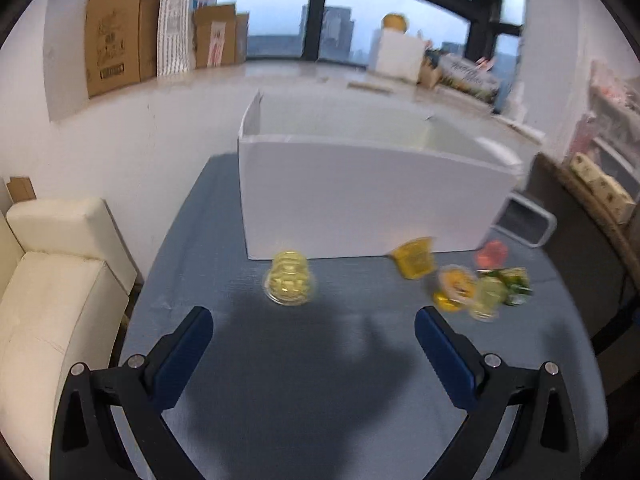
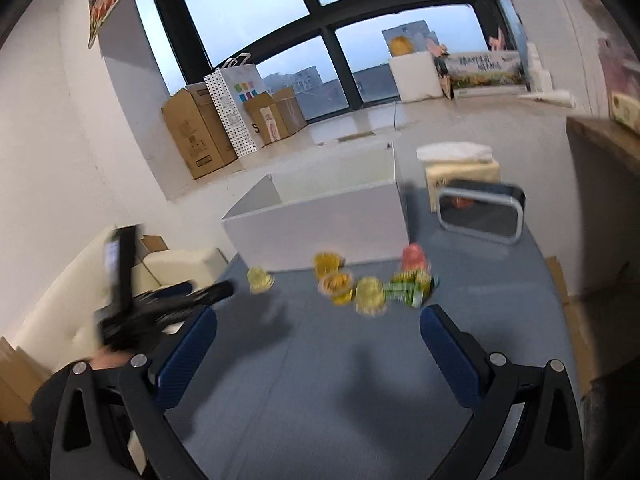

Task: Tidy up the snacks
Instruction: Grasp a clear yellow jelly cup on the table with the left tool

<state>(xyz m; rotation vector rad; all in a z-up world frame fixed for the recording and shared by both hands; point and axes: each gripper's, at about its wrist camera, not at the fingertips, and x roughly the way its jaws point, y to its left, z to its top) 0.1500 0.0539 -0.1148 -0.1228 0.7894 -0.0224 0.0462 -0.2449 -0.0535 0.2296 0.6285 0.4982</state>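
Several small jelly cups lie on the blue-grey table in front of a white open box (image 1: 360, 196). A lone yellow cup (image 1: 290, 278) sits ahead of my left gripper (image 1: 314, 326), which is open and empty above the table. To its right lies a cluster: an orange cup (image 1: 414, 258), a red cup (image 1: 492, 254), a pale cup (image 1: 486, 296) and a green packet (image 1: 516, 286). In the right wrist view my right gripper (image 2: 318, 326) is open and empty, just short of the cluster (image 2: 370, 290); the box (image 2: 320, 224) stands behind it and the lone cup (image 2: 259, 279) lies to the left.
A grey-rimmed dark container (image 2: 480, 214) and a tissue pack (image 2: 460, 168) stand right of the box. A cream sofa (image 1: 52, 280) is left of the table. The left gripper (image 2: 160, 304) shows blurred at the left. Cardboard boxes (image 1: 120, 32) line the window.
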